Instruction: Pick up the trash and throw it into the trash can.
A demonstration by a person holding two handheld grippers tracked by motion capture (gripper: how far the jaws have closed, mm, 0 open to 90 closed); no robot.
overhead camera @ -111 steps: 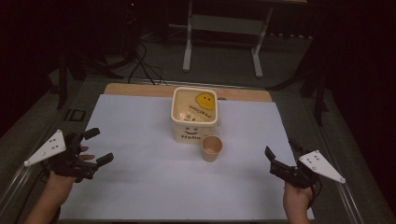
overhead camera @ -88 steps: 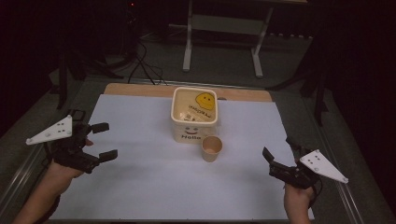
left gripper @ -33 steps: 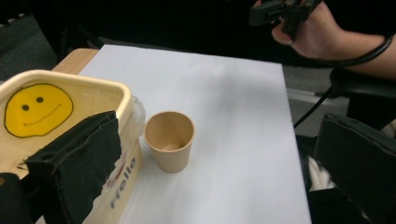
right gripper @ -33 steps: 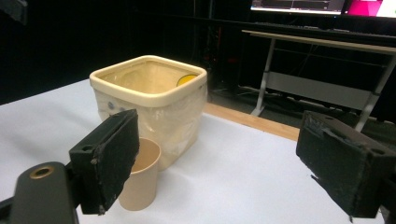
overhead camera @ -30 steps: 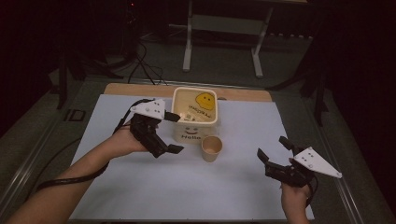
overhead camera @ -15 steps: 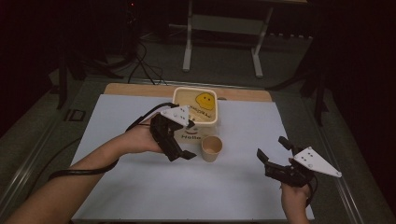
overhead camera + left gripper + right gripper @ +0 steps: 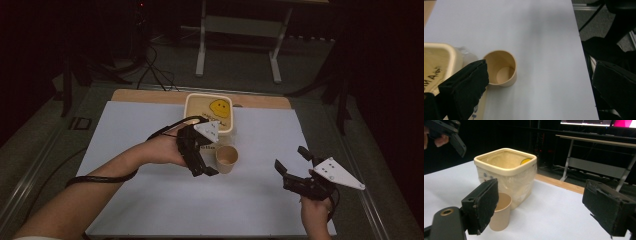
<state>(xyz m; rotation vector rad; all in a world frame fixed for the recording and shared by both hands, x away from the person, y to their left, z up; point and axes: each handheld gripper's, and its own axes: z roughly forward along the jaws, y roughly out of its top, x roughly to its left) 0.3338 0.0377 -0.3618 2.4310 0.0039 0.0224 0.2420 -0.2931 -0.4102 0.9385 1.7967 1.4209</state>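
Since your left gripper (image 7: 202,162) is already parked right next to the little paper cup (image 7: 226,159), I'd say you're at the approach-and-line-up stage of a cup grab, nothing held yet.

Biggest thing first: the white tabletop (image 7: 150,200) carries everything, and the cream tub (image 7: 209,111) with the yellow smiley at its bottom sits toward the far edge, upright, mouth open to the ceiling. The cup stands just in front of it, on the near side, close enough that in the right gripper view the cup (image 7: 500,215) looks like it's nearly touching the tub (image 7: 506,173), though I can't tell if they actually meet. The cup is upright too, long axis vertical, open mouth up, and it looks empty in the left gripper view (image 7: 501,68).

Your left fingers (image 7: 465,87) are spread wide, with the cup just beside one of them rather than between the pair. So the next move probably calls for sliding over until the cup wall sits between the fingers, then closing gently, since thin paper will likely crush or tip.

Your right gripper (image 7: 300,175) hangs well off to the side, near the tabletop's right edge, fingers (image 7: 607,207) wide apart and empty.
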